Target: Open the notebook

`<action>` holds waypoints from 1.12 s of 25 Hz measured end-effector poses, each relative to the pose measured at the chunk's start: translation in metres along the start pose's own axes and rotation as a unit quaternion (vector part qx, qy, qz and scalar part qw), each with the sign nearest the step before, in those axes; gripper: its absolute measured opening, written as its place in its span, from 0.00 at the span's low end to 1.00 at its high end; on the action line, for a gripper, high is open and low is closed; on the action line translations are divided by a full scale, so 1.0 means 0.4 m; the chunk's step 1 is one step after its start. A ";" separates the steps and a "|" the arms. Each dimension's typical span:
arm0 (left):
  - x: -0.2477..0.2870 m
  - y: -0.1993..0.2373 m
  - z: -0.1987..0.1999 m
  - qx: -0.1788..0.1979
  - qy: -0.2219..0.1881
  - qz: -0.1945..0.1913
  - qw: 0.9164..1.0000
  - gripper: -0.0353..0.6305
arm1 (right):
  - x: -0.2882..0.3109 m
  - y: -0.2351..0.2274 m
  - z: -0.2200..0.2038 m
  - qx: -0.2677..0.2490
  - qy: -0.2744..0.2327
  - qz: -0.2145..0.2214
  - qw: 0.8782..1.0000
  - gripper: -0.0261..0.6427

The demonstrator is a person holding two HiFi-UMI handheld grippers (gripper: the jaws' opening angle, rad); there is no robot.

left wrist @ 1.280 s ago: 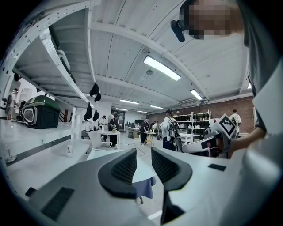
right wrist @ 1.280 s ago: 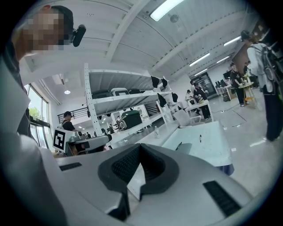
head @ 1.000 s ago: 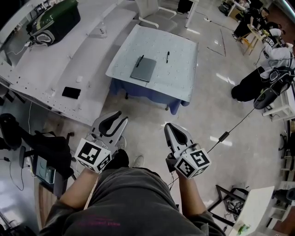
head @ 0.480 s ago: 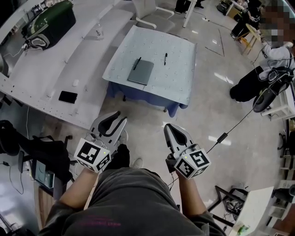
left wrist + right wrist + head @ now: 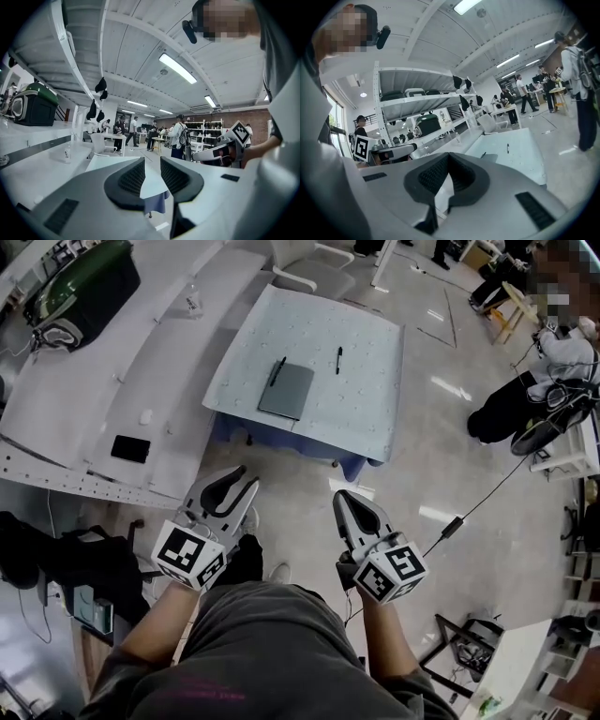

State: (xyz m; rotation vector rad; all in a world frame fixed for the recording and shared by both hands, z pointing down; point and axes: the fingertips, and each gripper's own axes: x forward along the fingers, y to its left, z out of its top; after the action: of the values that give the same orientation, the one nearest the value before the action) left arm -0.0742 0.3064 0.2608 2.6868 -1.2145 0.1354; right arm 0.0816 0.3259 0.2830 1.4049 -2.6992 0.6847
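Observation:
The grey notebook [image 5: 287,390] lies closed on a low table [image 5: 356,399] with a pale cloth, far ahead of both grippers. One black pen [image 5: 277,370] rests at its left edge. A second pen [image 5: 338,359] lies apart to the right. My left gripper [image 5: 246,478] is held at waist height over the floor, its jaws a narrow gap apart and empty [image 5: 152,161]. Beside it, my right gripper [image 5: 343,496] has its pads meeting at the tips [image 5: 449,157]. The right gripper view shows the notebook [image 5: 490,157] and table [image 5: 520,154] in the distance.
A long white bench [image 5: 103,399] runs along the left with a black phone [image 5: 130,448], a small bottle [image 5: 192,304] and a green-black case [image 5: 80,292]. A white chair [image 5: 314,268] stands behind the table. People [image 5: 520,399] and a floor cable [image 5: 469,507] are on the right.
The head view has drifted a little, so the bench and table sit slightly differently in frame. Both grippers hold the same pose and jaw state.

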 end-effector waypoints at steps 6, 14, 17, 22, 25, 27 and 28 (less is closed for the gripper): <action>0.071 0.099 0.005 -0.009 0.008 -0.013 1.000 0.21 | 0.108 -0.038 0.024 0.005 0.010 -0.015 1.000 0.04; 0.150 0.243 0.014 -0.017 0.018 -0.026 0.999 0.21 | 0.257 -0.074 0.056 0.011 0.019 -0.030 0.999 0.04; 0.176 0.303 0.024 -0.019 0.019 -0.030 0.999 0.21 | 0.316 -0.081 0.077 0.012 0.020 -0.038 0.999 0.04; 0.216 0.392 0.047 -0.018 0.020 -0.040 0.999 0.21 | 0.405 -0.092 0.104 0.011 0.016 -0.044 0.999 0.04; 0.237 0.441 0.058 -0.015 0.020 -0.046 0.999 0.21 | 0.454 -0.095 0.117 0.012 0.015 -0.050 0.999 0.04; 0.254 0.470 0.067 -0.013 0.020 -0.051 0.998 0.21 | 0.482 -0.098 0.123 0.011 0.014 -0.053 0.998 0.04; 0.262 0.482 0.071 -0.011 0.019 -0.053 0.998 0.21 | 0.494 -0.099 0.127 0.011 0.013 -0.055 0.998 0.04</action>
State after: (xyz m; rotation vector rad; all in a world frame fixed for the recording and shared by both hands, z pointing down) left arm -0.1496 0.0989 0.2756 2.7086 -1.0532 0.1562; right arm 0.0044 0.1334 0.2948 1.5243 -2.5808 0.7224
